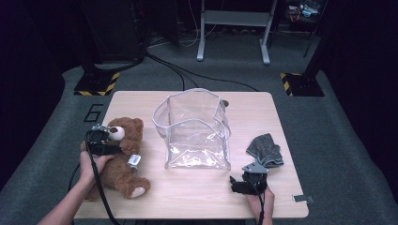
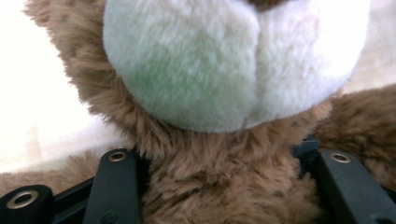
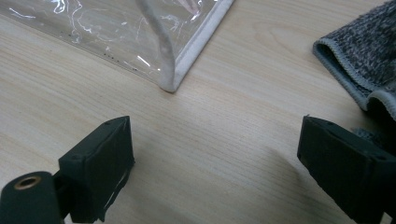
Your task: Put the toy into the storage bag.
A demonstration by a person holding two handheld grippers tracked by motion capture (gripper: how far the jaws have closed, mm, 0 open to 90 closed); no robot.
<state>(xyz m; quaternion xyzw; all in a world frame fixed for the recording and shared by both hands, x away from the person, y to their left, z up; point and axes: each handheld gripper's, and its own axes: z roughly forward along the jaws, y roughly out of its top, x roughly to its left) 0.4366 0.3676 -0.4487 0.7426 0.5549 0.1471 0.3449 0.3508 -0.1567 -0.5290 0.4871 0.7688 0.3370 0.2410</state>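
L fingers [image 2: 219,186]: clamped on teddy bear [image 1: 123,154] at neck, muzzle just above | R fingers [image 3: 215,172]: wide, bare worktop [image 3: 224,140] between, clear bag [image 1: 195,131] ahead, grey cloth [image 3: 364,65] beside

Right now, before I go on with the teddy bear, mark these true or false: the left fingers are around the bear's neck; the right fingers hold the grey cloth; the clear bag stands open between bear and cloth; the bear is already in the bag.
1. The left gripper has its fingers around the teddy bear at the neck: true, the fur fills the gap between them.
2. The right gripper holds the grey cloth: false, it is open over bare table.
3. The clear bag stands open between bear and cloth: true.
4. The bear is in the bag: false, it lies on the table left of the bag.
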